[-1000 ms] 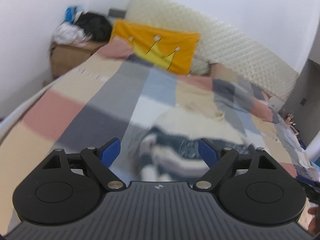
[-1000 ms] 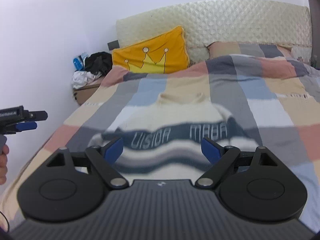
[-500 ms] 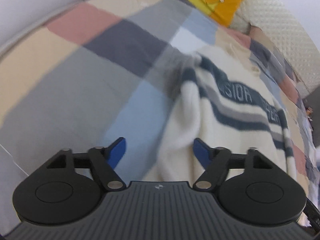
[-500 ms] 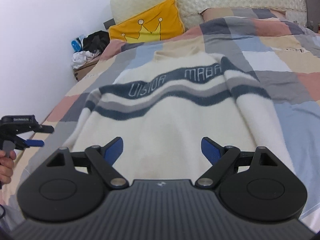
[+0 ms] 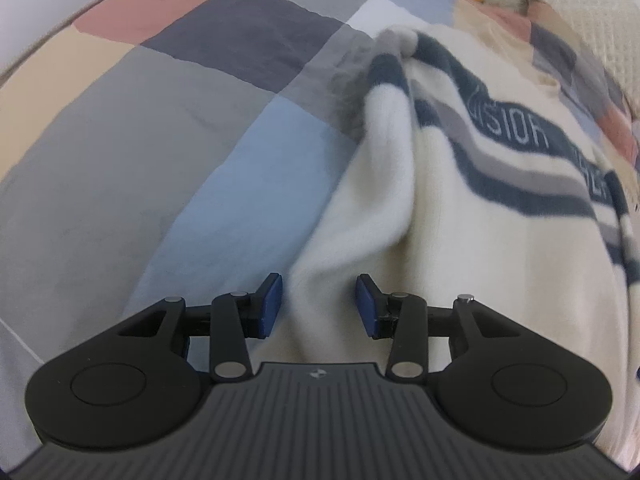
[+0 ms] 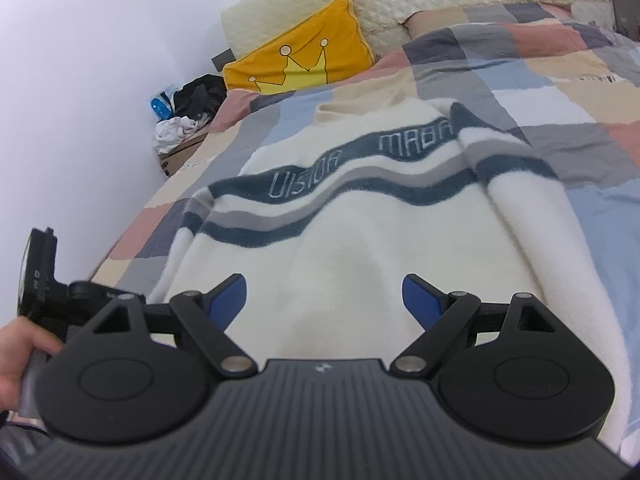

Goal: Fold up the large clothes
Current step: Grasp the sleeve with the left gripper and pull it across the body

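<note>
Two sets of tongs are over the bed now, and both have dropped a lot lower than a second ago, when they were looking out toward the orange crown pillow (image 6: 304, 60) and the headboard. The cream sweater (image 6: 360, 248) with navy and grey stripes lies flat, front up, on the patchwork quilt (image 5: 168, 128), collar toward the pillow.

Biggest change is on the left: the left tongs (image 5: 319, 306) have tipped down steeply and their jaws have just been closing. The sweater's left side, down by the sleeve (image 5: 384, 168), now sits between the blue pads, but I still see a gap either side, so I'd call them narrowed and not pinching yet. Looks like the first grab for a fold is about to happen.

Right tongs (image 6: 325, 300) hang wide open above the lower middle of the sweater, holding nothing.

Room-wise, there's loads of bare quilt left of the sleeve edge. Over on the right side, the sleeve lies along the body with open quilt beyond it.
</note>
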The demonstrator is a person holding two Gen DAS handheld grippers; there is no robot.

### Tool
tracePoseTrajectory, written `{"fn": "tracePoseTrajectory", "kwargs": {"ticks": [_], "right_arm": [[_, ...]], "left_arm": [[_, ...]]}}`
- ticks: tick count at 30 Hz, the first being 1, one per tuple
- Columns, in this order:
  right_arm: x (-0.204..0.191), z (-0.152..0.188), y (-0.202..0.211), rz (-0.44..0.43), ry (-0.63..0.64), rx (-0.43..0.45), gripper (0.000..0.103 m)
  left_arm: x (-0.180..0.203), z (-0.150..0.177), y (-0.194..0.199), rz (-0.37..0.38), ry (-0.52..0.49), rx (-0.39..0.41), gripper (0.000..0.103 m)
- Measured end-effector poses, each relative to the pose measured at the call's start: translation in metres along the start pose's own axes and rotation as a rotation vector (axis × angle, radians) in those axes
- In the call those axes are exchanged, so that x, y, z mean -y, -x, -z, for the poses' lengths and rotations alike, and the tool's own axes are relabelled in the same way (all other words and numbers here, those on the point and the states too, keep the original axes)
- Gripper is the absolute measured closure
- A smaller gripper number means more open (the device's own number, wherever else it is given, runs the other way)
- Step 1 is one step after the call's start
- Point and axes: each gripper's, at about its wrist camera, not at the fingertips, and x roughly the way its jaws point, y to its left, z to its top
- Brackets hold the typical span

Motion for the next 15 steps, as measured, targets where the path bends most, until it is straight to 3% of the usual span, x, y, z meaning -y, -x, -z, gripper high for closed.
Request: {"fn": "tracePoseTrajectory", "kwargs": {"ticks": [6,8,10,15], "right_arm": [[-0.006,0.011,-0.011,-0.006,0.023,-0.043,0.017],[-0.008,0.016,-0.013,0.009,0.03,-0.052,0.017],[-0.009,0.018,-0.016,0.002,0.034,-0.071,0.017],[-0.011,0.021,-0.019,0.005,0.05,-0.074,0.017]], "left_arm": [[-0.001,-0.005,-0.02,0.006,0.023,-0.018,0.059],[-0.005,-0.009,-0.018,0.017,0.032,-0.022,0.068],[-0.01,-0.016,-0.016,0.027,0.056,-0.018,0.09],[-0.03,-0.049,0.003,-0.012,0.086,0.056,0.093]]}}
